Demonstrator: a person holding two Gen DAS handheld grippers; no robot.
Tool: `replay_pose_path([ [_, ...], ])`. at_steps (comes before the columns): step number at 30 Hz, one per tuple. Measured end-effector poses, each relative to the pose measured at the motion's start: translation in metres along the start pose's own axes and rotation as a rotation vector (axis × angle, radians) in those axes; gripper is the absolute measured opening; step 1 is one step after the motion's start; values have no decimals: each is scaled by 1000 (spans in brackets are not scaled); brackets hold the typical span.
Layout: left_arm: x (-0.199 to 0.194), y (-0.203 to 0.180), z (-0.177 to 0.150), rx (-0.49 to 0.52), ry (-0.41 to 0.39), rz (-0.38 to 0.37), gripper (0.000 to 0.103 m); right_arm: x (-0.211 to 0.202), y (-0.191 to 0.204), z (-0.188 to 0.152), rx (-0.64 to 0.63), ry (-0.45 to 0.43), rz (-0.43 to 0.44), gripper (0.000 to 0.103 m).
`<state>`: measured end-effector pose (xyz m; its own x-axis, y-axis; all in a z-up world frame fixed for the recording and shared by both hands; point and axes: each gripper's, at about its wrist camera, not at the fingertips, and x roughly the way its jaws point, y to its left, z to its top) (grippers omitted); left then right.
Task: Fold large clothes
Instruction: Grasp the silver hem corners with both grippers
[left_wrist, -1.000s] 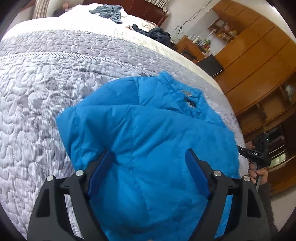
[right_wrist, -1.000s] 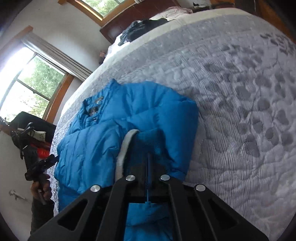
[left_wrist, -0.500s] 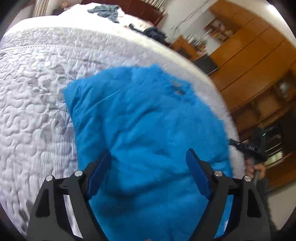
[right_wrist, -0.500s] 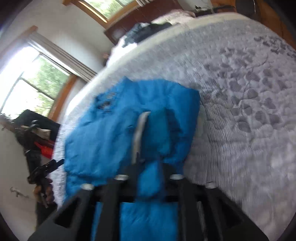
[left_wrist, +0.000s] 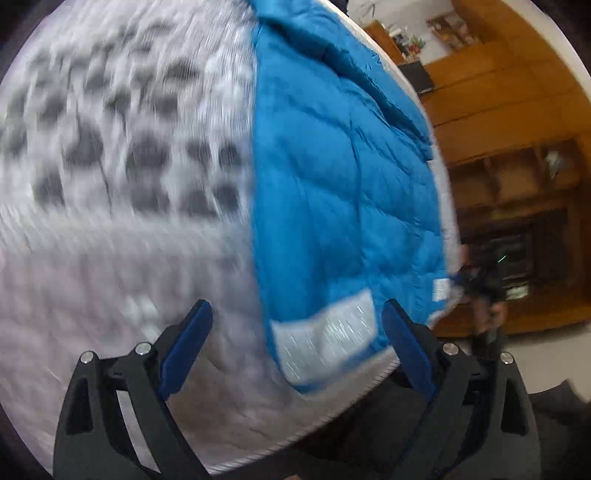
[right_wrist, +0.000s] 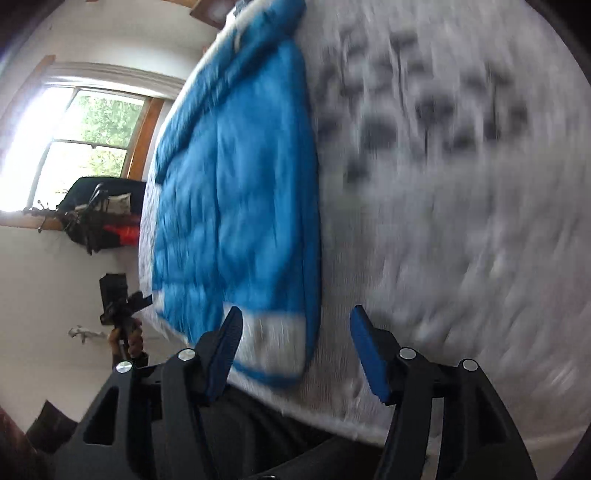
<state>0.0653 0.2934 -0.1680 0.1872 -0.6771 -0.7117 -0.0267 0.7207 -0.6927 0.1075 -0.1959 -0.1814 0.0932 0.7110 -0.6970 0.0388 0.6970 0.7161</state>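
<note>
The jacket (left_wrist: 343, 177) lies flat on the quilt (left_wrist: 122, 192), a long blue padded slab running away from me along the bed's edge. Its near end carries a pale grey band (left_wrist: 325, 343), the hem or lining turned up; I cannot tell which. In my right view the same jacket (right_wrist: 236, 192) stretches toward the top of the frame, its far end cut off there.

My left claw (left_wrist: 295, 347) is spread wide and holds nothing. Its blue pads (left_wrist: 186, 343) stand well apart, one over bare quilt beside the jacket, the other by the jacket's near corner. Whether that pad touches the fabric I cannot tell.

My right claw (right_wrist: 295, 350) is likewise spread wide and empty. One pad (right_wrist: 225, 350) sits in front of the jacket's grey band, the other over the quilt (right_wrist: 461, 221) to the side of the jacket. Again I cannot say if anything touches.

Both views are smeared with blur. The quilt's dark pattern reads only as streaks, and the jacket's stitching is soft. Beyond the jacket's far side in the left view stand wooden cabinets (left_wrist: 517, 147). A hand on a gripper handle (left_wrist: 487, 295) shows there too, dark and hard to make out. In the right view a window (right_wrist: 81, 147) is beyond the jacket, with a dark heap (right_wrist: 99, 214) below it that I cannot identify.
</note>
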Motion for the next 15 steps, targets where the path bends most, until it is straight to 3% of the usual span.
replay_pose_path([
  [6, 24, -13, -6, 5, 42, -80, 94, 14, 12, -19, -20, -15, 96, 63],
  [11, 31, -17, -6, -27, 9, -139, 91, 22, 32, -21, -59, -14, 138, 63],
  [12, 31, -18, -8, -27, 8, -133, 81, 23, 32, -16, -50, -18, 144, 60],
  [13, 28, -15, -10, -35, 10, -121, 60, 24, 30, -16, -41, -17, 147, 54],
  [15, 21, -7, -14, -52, 6, -116, 39, 21, 25, -21, -47, -15, 140, 49],
])
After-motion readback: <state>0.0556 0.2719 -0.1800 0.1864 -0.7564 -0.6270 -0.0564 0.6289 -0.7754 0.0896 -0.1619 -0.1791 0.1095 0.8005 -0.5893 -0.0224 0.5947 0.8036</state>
